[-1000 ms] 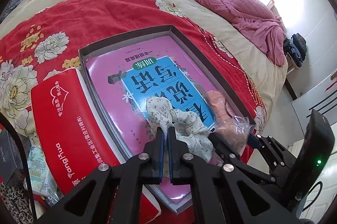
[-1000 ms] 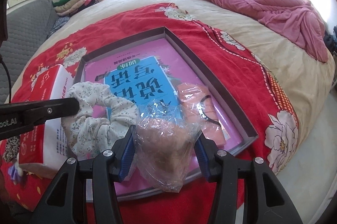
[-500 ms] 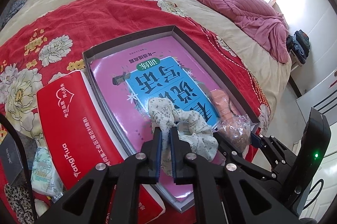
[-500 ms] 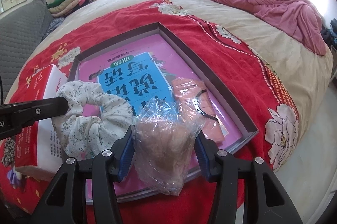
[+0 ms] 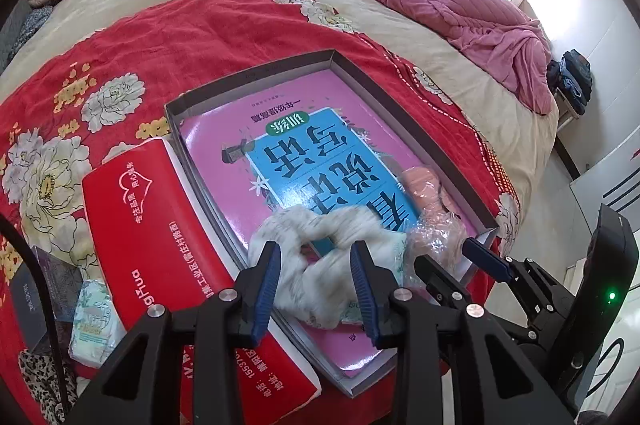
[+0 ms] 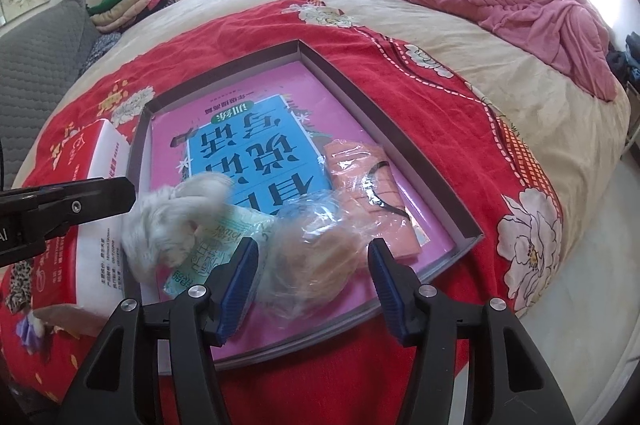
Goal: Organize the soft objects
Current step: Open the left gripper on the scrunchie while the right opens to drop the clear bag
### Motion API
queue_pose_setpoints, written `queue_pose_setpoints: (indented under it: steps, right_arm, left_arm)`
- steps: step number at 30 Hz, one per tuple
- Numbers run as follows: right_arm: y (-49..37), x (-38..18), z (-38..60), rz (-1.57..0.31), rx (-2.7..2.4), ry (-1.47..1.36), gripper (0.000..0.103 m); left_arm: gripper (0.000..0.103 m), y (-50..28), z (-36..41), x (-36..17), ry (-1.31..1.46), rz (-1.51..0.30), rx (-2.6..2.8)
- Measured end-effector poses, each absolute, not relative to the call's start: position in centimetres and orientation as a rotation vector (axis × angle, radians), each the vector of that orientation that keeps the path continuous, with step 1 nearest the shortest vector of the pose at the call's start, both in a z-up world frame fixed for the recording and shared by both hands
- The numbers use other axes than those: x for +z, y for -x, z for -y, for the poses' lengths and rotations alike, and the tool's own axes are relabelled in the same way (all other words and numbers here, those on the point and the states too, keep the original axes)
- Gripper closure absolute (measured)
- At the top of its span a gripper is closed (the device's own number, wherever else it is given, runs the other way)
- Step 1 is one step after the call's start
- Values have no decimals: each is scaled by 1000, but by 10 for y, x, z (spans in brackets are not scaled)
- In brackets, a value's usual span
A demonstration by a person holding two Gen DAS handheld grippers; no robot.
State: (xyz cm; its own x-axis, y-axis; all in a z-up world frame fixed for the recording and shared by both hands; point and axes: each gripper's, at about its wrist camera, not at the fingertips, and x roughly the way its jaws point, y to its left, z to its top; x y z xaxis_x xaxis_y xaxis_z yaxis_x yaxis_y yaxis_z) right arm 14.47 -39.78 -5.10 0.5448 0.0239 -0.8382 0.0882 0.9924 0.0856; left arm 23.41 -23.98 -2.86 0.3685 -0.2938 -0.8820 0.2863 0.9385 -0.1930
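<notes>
Both our claws spread over the shallow grey box [image 6: 436,165].
Our left gripper [image 5: 316,285] and right gripper [image 6: 312,285] gape; the blurred floral fabric scrunchie [image 5: 336,249] and crinkly clear-wrapped puff [image 6: 316,257] lie at its near edge.

Scrunchie [image 5: 324,257] and plastic bag [image 6: 316,261] crowd tray's [image 6: 400,117] near end, far half open

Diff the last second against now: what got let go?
Both. The left gripper opened and dropped the floral scrunchie onto the pink book in the tray. The right gripper opened too, leaving the clear bag between its spread fingers. Tray, book and red tissue pack stayed put.
</notes>
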Motion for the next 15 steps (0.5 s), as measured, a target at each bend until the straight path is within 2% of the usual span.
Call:
queue_pose_setpoints:
  steps: [10, 15]
  right_arm:
    - [-138, -40, 398, -974, -42, -121, 44]
    - [-133, -33, 397, -959, -47, -117, 44]
  left_arm:
    - [65, -225, 236, -18, -8, -1107, -364]
    - [57, -220, 232, -11, -8, -1093, -359]
